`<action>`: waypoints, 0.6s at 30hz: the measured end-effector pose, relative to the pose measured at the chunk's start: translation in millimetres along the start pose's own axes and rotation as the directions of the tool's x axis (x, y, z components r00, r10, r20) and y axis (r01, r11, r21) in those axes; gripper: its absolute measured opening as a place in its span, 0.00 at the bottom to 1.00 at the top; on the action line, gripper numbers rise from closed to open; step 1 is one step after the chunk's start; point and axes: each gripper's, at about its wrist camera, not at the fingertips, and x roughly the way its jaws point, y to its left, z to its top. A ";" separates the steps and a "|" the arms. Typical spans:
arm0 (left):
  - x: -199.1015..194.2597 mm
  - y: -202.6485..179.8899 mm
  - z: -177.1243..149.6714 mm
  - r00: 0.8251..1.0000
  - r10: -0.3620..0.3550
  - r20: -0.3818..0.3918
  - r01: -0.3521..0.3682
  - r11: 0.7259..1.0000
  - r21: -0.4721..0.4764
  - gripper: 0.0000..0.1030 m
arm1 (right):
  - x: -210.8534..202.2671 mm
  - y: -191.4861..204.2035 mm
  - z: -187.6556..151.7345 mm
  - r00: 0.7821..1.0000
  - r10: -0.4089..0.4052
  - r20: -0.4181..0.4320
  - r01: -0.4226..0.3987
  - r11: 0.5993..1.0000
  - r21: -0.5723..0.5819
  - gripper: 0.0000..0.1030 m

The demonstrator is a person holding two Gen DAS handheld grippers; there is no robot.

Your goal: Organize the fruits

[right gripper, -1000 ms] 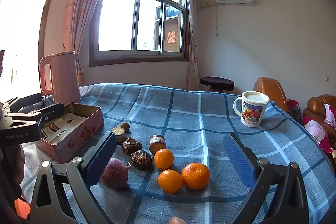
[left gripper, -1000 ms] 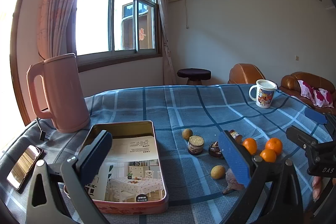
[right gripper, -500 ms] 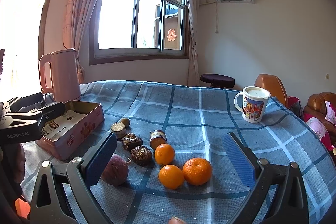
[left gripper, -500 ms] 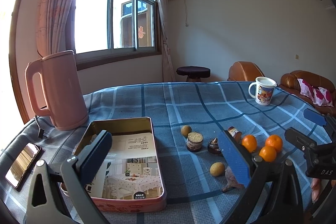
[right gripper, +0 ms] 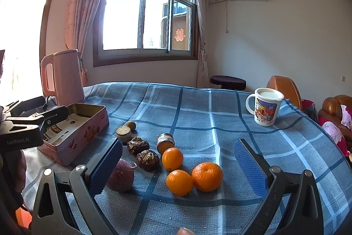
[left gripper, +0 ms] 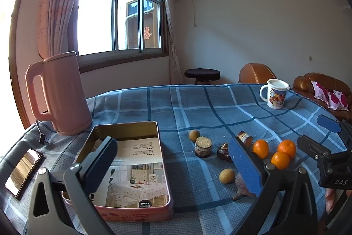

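Three oranges [right gripper: 179, 182] lie close together on the blue checked cloth. Beside them are a purple round fruit [right gripper: 121, 175], two dark wrinkled fruits [right gripper: 147, 160], two small jars [right gripper: 165, 142] and a small brown fruit [right gripper: 131, 124]. My right gripper [right gripper: 177, 158] hovers open over the oranges and holds nothing. An open pink tin [left gripper: 127, 124] with a printed leaflet inside sits on the left. My left gripper [left gripper: 171, 153] is open and empty above the tin's right edge. A yellow-brown fruit [left gripper: 227, 176] lies just right of the tin.
A pink kettle [left gripper: 59, 94] stands behind the tin and a phone [left gripper: 23, 169] lies at the table's left edge. A lidded mug [right gripper: 266, 107] stands at the far right. A stool [left gripper: 202, 74] and brown sofa [left gripper: 321, 85] are beyond the table.
Both views drift slightly, with the fruits sliding a little upward in the right wrist view. Nothing on the table has moved and both grippers stay open.
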 end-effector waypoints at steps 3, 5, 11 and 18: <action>0.0 0.2 -0.1 1.000 -0.001 0.000 0.001 1.000 0.001 1.00 | 0.1 -0.2 -0.7 1.000 0.001 -0.001 -0.001 1.000 0.001 0.99; 0.3 -0.6 -0.9 1.000 -0.001 0.000 0.001 1.000 0.001 1.00 | 0.3 0.2 -0.5 1.000 0.000 -0.001 0.000 1.000 0.003 0.99; 1.8 -1.7 -4.2 1.000 -0.002 -0.007 0.002 1.000 0.003 1.00 | 0.3 -0.2 -2.3 1.000 0.000 -0.003 0.000 1.000 0.005 0.99; 3.7 -4.4 -4.4 1.000 -0.004 -0.017 0.004 1.000 0.005 1.00 | 2.2 -5.0 -4.4 1.000 -0.008 -0.015 0.008 1.000 0.013 0.99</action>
